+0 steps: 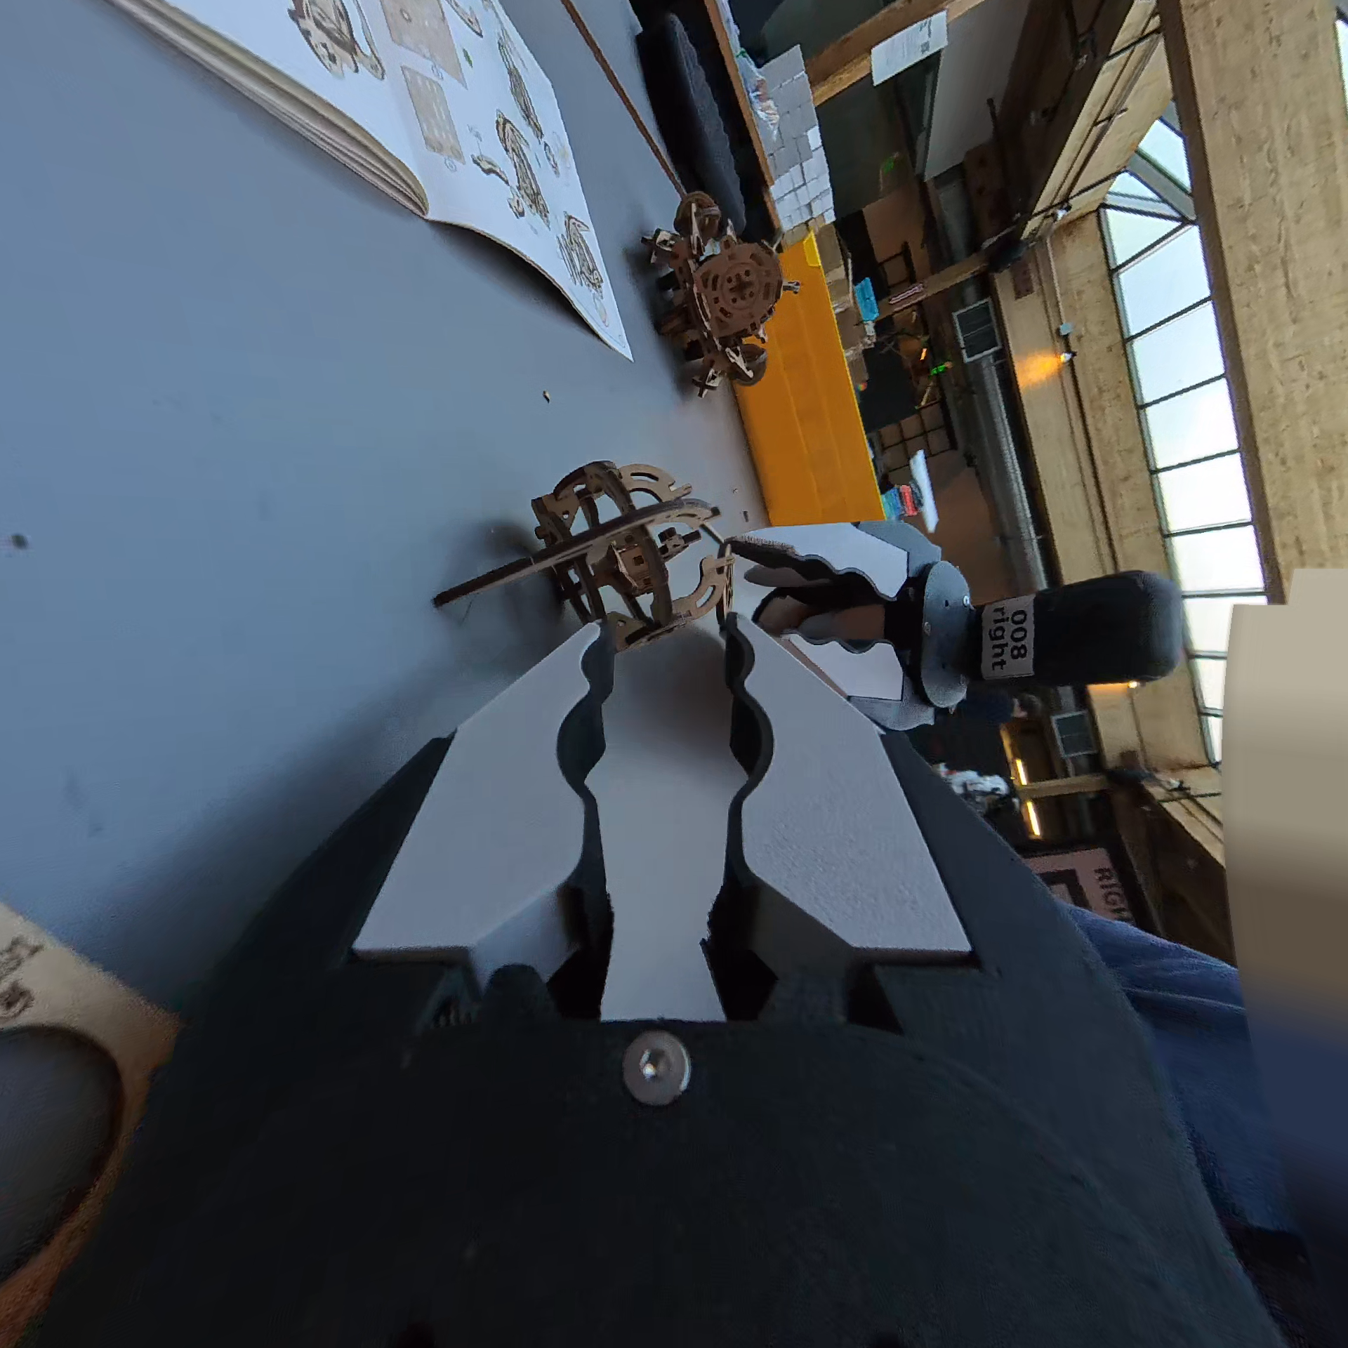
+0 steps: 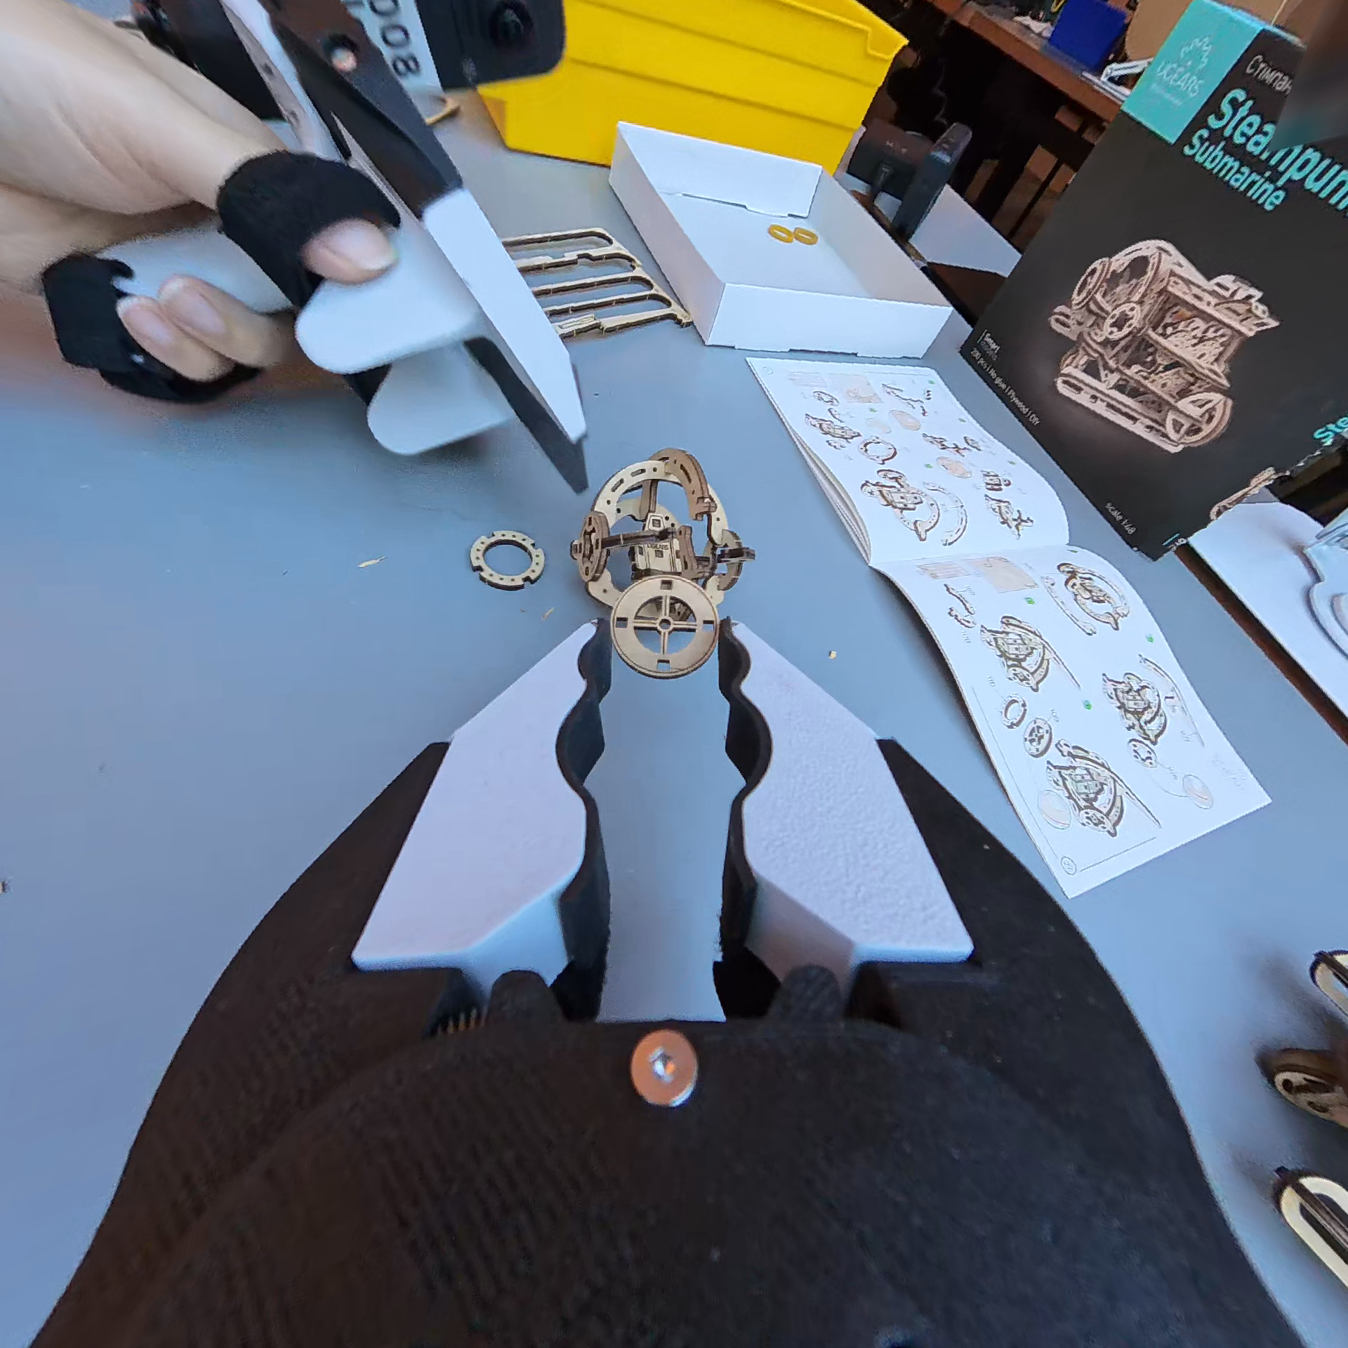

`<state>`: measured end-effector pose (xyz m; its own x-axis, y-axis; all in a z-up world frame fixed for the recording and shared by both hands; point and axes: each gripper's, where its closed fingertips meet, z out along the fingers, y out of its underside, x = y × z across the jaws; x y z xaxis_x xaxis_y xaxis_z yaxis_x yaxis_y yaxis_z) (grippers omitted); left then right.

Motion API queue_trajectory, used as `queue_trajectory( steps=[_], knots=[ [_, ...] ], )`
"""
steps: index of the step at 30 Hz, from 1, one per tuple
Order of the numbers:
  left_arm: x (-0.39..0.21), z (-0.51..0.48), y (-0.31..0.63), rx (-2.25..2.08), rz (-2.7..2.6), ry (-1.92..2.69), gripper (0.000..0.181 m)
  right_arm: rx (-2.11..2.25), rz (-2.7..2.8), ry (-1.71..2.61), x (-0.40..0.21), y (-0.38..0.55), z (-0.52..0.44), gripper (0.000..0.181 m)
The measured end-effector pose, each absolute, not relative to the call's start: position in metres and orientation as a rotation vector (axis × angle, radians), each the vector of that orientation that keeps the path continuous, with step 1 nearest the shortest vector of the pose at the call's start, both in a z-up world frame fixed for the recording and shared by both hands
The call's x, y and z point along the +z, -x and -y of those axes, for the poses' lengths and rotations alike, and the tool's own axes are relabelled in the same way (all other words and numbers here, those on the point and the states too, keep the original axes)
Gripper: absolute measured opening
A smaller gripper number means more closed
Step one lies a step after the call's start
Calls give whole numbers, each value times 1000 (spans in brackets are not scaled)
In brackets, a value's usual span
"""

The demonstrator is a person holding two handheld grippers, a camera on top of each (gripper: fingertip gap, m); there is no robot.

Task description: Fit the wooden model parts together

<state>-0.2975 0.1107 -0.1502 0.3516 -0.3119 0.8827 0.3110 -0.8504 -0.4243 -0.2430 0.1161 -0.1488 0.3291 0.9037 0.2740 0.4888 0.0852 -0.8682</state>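
A small rounded wooden model stands on the grey table. My right gripper is shut on a spoked wooden wheel disc, held against the model's near side. My left gripper, in a person's hand, reaches in from the upper left to the model's far edge. In the left wrist view my left gripper has its tips closed on the model's near ring. The right gripper comes in from the right, with the disc edge-on.
A loose toothed wooden ring lies left of the model. An open instruction booklet, a black product box, a white tray, a yellow bin and an emptied part sheet lie beyond. A second wooden assembly stands farther off.
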Motion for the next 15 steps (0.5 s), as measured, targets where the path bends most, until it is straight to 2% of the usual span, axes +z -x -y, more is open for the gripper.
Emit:
queue_trajectory(
  steps=[1,6,9,15],
  knots=[
    [-148,-109,303,-1481,-22,2087,29,500,1307,1555,-148,242,-116,28],
    [-118,-118,327,-1120,-376,1948,27,536,1312,1533,-144,242,-116,27],
    [-116,-129,321,-816,-758,1854,36,566,1326,1512,-137,244,-121,28],
    [-115,-128,284,-706,-1280,1668,40,613,1399,1476,-135,245,-118,27]
  ],
)
